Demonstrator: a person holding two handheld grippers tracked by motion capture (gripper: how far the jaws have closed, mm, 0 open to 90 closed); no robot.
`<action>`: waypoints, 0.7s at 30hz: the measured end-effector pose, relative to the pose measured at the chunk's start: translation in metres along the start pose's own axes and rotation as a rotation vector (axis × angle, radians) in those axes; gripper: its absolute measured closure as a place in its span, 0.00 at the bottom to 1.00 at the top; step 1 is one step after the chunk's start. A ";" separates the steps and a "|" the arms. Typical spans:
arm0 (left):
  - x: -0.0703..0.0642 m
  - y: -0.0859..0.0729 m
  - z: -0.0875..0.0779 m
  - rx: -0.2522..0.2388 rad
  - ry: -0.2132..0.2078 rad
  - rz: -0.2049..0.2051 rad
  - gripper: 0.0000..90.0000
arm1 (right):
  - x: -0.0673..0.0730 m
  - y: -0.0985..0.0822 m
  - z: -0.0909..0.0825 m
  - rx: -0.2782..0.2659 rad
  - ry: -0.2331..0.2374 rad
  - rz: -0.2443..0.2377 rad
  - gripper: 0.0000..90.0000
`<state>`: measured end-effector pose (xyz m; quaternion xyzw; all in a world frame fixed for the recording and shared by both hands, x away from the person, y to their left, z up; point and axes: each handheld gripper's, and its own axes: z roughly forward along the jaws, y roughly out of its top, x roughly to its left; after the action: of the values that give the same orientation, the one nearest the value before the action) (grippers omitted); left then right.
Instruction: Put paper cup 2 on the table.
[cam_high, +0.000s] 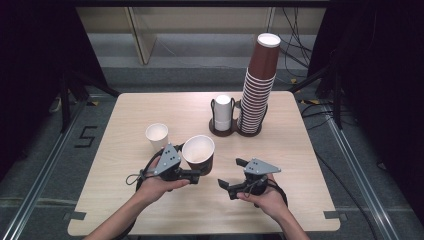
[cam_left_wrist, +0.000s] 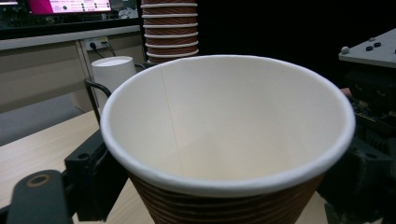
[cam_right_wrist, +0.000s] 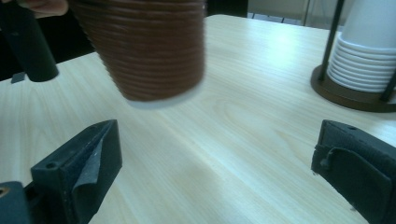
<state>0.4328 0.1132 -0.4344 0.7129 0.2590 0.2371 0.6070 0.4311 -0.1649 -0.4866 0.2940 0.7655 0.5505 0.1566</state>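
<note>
The left gripper (cam_high: 198, 174) clamps a brown ribbed paper cup (cam_high: 199, 153) by its lower wall, holding it upright and lifted clear of the wooden table (cam_high: 125, 115), near the middle. The right gripper (cam_high: 231, 173) hangs just right of it, jaws spread wide with nothing between them. A white paper cup (cam_high: 157, 136) stands far-left of the held cup; a tall stack of brown cups (cam_high: 259, 82) rises at the far side.

Light wood desk (cam_high: 150, 105) on grey floor (cam_high: 40, 165); dark curtains (cam_high: 30, 60) both sides, cables (cam_high: 300, 45) far right.
</note>
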 end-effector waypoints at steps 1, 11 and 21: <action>0.001 -0.001 -0.002 0.000 0.008 0.001 0.15 | 0.000 0.000 0.000 0.007 0.009 0.025 0.02; 0.018 -0.007 -0.025 -0.009 0.069 0.004 0.15 | -0.007 -0.001 -0.002 -0.017 -0.017 0.034 0.02; 0.034 -0.014 -0.048 -0.023 0.136 0.007 0.15 | -0.008 -0.003 -0.001 -0.012 -0.005 0.053 0.02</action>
<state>0.4258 0.1735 -0.4405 0.6889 0.2944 0.2901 0.5954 0.4364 -0.1715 -0.4897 0.3147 0.7536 0.5584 0.1457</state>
